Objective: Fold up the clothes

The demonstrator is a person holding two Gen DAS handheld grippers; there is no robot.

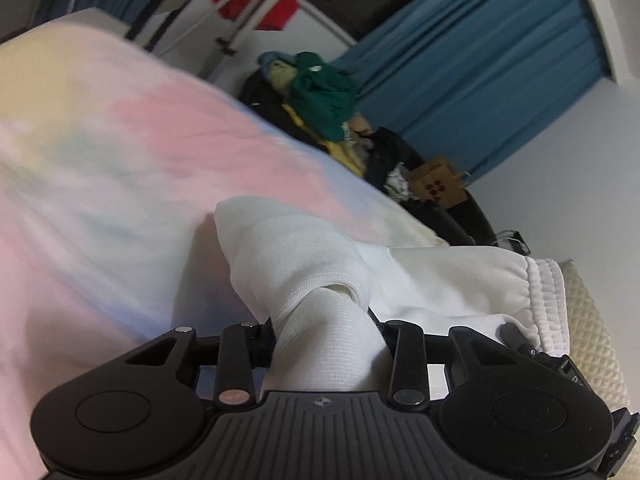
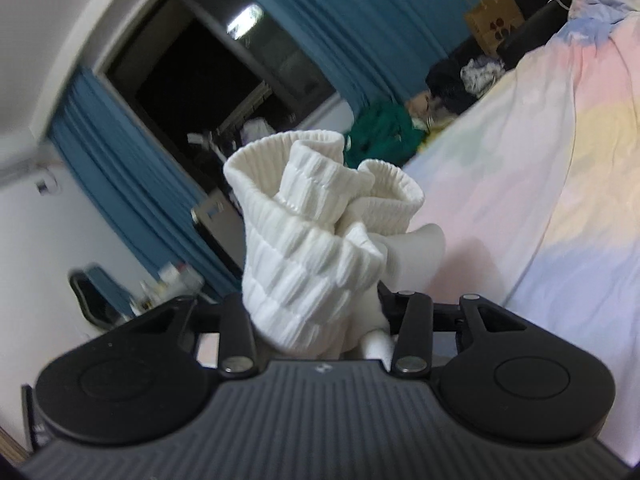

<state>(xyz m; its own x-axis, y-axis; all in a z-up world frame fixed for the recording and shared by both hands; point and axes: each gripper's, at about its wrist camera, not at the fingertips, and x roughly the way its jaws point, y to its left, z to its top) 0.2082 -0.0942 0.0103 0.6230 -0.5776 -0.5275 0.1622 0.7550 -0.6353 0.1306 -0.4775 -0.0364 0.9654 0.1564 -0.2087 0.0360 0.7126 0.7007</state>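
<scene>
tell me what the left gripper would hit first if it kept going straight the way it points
Most likely the pastel bedspread. The left gripper is shut on white socks and points slightly down across the bed, so past the socks the cover comes first. Depth is hard to judge through the fisheye.

socks (image 1: 316, 280) between left tongs (image 1: 328, 344) | over bedspread (image 1: 120, 160) | clothes heap (image 1: 320, 96) behind bed

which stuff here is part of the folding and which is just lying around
In the job:
- white garment, clamped in the left gripper
- its ribbed cuffs, clamped in the right gripper
- pastel bedspread it is lifted over

Lying about:
- clothes pile with a green top
- paper bag
- blue curtains
- red cloth
</scene>
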